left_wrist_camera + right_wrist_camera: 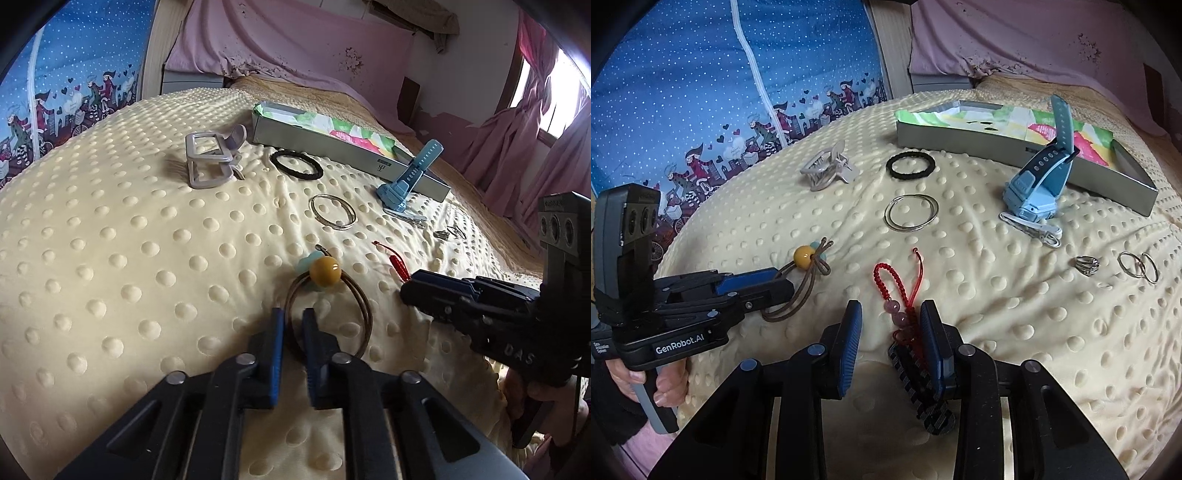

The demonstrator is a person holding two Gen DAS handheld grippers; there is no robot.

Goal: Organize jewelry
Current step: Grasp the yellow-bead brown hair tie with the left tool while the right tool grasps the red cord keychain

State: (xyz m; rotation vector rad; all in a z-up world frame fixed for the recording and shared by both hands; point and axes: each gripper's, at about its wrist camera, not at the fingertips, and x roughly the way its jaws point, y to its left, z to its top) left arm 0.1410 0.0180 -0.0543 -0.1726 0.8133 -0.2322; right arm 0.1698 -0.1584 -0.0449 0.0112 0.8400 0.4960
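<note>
A brown elastic hair tie with a yellow bead (325, 271) lies on the cream dotted blanket (110, 240). My left gripper (292, 323) is shut on its cord, near the loop's left side. From the right wrist view, the left gripper (788, 286) pinches the hair tie (803, 255) from the left. A red braided bracelet with purple beads (886, 280) lies between the fingers of my right gripper (890, 319). It rests beside the right finger, and the left pad stands clear of it, so the gripper is open. The right gripper (406, 288) reaches in from the right.
A shallow grey box (332, 147) with colourful lining sits at the back, a blue watch (402, 181) leaning on it. A grey hair claw (210, 162), a black hair band (296, 166), silver hoops (332, 213), a hair clip (1030, 225) and small rings (1087, 265) lie around.
</note>
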